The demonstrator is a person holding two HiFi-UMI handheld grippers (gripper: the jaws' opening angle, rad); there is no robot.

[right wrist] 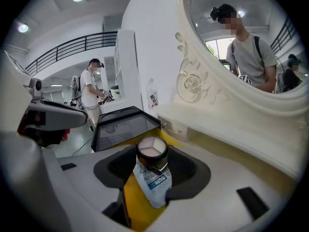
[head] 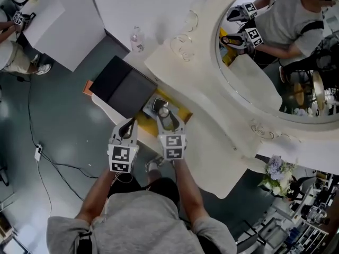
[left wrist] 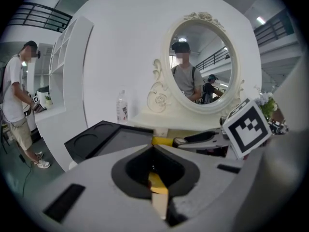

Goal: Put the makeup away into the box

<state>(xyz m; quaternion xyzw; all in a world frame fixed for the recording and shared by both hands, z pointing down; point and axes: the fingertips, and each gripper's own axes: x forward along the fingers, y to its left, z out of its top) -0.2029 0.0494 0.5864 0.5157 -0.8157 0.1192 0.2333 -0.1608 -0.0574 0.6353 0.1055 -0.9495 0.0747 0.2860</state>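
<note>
- The right gripper has its jaws clamped on a makeup tube with a dark cap. The tube points forward, toward the black box.
- The tube is in the air above the yellow surface, just beside the near edge of the box. It is not yet inside, so this item seems to be in the carrying step.
- The box stands open on the table, with its lid folded back, ready to receive things.
- The left gripper has its jaws together and carries nothing that can be recognised. It hangs near the same edge of the box.
- What is left, as a judgement: to bring the tube over the open part, lower it and release it.
- The inside of the box is hard to read. Round recesses show in one half, but it is not possible to tell whether any makeup lies there already.
- The grippers cover the table under them in the head view, so other items may be hidden.
- A thin yellow strip shows in the slit of the left jaws. It may be only the surface below.
</note>
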